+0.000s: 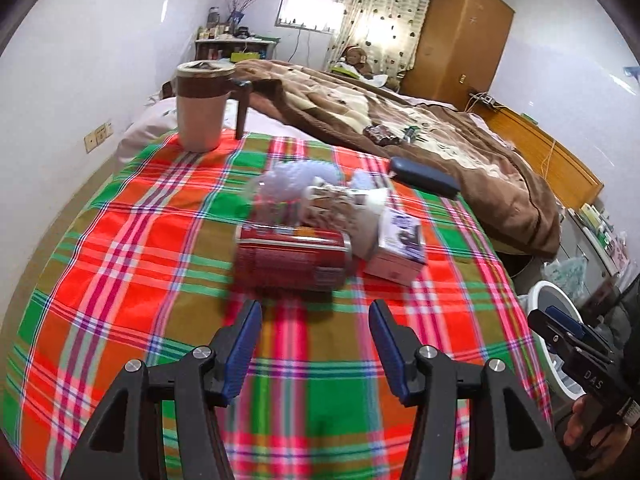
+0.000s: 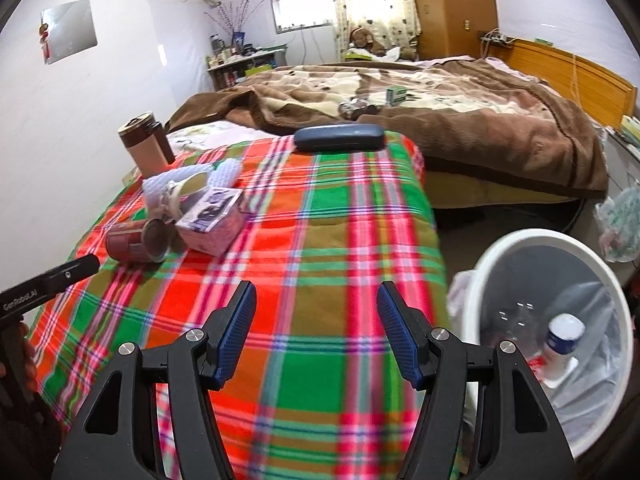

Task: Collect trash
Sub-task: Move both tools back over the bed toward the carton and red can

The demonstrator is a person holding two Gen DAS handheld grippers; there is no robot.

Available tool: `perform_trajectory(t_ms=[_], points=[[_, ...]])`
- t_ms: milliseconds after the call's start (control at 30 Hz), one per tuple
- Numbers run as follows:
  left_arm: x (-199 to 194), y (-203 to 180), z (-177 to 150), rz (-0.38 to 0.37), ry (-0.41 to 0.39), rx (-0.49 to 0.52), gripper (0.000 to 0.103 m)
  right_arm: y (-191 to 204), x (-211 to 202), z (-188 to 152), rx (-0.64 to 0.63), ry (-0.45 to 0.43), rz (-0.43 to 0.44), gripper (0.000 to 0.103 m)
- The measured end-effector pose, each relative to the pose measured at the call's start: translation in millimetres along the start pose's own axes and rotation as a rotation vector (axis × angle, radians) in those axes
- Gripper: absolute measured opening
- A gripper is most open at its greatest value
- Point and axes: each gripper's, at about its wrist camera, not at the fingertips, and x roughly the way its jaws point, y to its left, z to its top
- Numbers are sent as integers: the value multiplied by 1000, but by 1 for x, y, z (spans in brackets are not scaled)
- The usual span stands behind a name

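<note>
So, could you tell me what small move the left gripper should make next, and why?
Probably ease the left gripper forward over the red can: it lies on its side just ahead of the open, empty jaws, and the white bin waits beside the table.

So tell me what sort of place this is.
Most likely a lived-in bedroom: a bed under a brown blanket, a wooden wardrobe beside a curtained window, and a cluttered shelf along the far wall.
</note>
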Motion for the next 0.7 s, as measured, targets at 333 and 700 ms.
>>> perform_trajectory(t_ms=[333, 700], points=[[16, 37, 30, 1, -30, -63, 55, 40, 35, 22, -49, 33, 54, 64], [51, 58, 61, 62, -19, -42, 55, 78, 79, 41, -56, 58, 119, 64]])
